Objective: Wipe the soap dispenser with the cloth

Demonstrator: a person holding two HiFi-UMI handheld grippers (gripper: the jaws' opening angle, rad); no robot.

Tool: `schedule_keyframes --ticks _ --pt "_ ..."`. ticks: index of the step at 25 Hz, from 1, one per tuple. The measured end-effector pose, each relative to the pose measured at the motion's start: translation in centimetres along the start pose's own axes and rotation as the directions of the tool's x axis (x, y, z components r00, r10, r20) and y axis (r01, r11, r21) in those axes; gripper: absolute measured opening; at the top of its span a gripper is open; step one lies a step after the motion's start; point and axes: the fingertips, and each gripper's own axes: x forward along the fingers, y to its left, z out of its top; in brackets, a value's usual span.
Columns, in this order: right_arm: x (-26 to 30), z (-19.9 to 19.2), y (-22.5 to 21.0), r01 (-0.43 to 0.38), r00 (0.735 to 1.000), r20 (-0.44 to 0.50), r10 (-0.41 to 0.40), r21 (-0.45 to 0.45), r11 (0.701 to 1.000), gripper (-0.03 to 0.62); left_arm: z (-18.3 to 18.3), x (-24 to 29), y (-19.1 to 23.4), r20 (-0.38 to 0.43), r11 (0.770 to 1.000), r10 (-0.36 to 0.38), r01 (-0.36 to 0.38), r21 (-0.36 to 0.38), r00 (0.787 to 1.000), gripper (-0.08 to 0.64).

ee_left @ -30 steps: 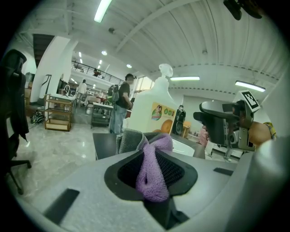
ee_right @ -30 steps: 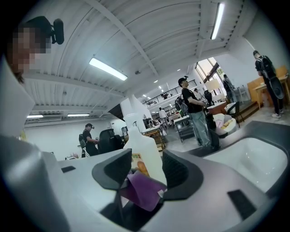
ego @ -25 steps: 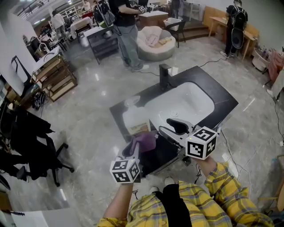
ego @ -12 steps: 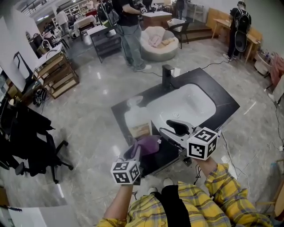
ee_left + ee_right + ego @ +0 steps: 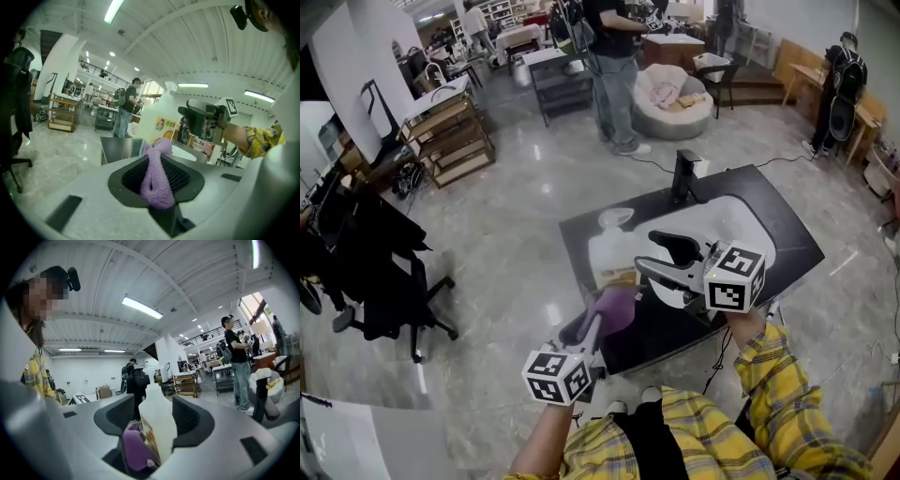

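No legible text, brand or number is found in any view. The soap dispenser (image 5: 154,117) carries a coloured label (image 5: 165,125), its print too small to read.

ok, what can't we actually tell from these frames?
Print on the soap dispenser label: too small in the head and left gripper views, edge-on in the right gripper view.
Dispenser base: behind the cloth in the head view, behind the body of the right gripper in the right gripper view.
Cloth-to-dispenser contact: they overlap in all three views, so cannot tell.
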Motion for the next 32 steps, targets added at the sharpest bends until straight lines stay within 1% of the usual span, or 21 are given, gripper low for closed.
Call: schedule_keyframes --ticks 3,6,10,13,17,25,27,30,32 --pt "1.8 0.3 0.0 -0.090 0.995 -0.040 0.088 -0.061 0.994 0.233 0.6 -1.1 0.2 0.019 1.000 0.010 -0.010 -0.010 1.000 0.066" --pt "3.4 0.7 0.2 -0.193 0.980 -0.071 0.186 -0.109 0.975 0.235 0.9 -1.6 0.5 0.039 1.000 0.022 -0.022 -0.011 0.999 0.066" --pt "4.8 0.7 0.7 -0.325 0.943 -0.136 0.304 -0.169 0.931 0.243 0.9 -1.8 1.1 0.051 0.998 0.050 -0.049 -0.029 0.997 0.066" --pt "5.6 0.9 0.9 -0.405 0.911 -0.161 0.379 -0.183 0.896 0.244 1.0 -1.9 1.2 0.059 0.997 0.067 -0.065 -0.035 0.996 0.066" --pt "6.6 0.4 1.2 -0.467 0.878 -0.217 0.426 -0.204 0.860 0.244 0.9 -2.0 1.1 0.063 0.996 0.085 -0.082 -0.045 0.994 0.066" --pt "8.3 -0.2 1.2 -0.591 0.802 -0.234 0.549 -0.183 0.785 0.244 0.9 -2.0 1.7 0.067 0.990 0.129 -0.125 -0.059 0.989 0.066" --pt "8.7 -0.1 1.3 -0.608 0.791 -0.235 0.565 -0.193 0.770 0.244 1.0 -2.0 1.9 0.067 0.989 0.140 -0.136 -0.059 0.988 0.066" --pt "9.0 0.4 1.4 -0.617 0.786 -0.235 0.572 -0.227 0.754 0.244 1.4 -2.0 1.9 0.068 0.987 0.151 -0.147 -0.060 0.986 0.066" --pt "9.0 0.4 1.7 -0.640 0.767 -0.244 0.593 -0.235 0.732 0.231 1.5 -1.8 2.0 0.069 0.987 0.156 -0.152 -0.058 0.985 0.066"
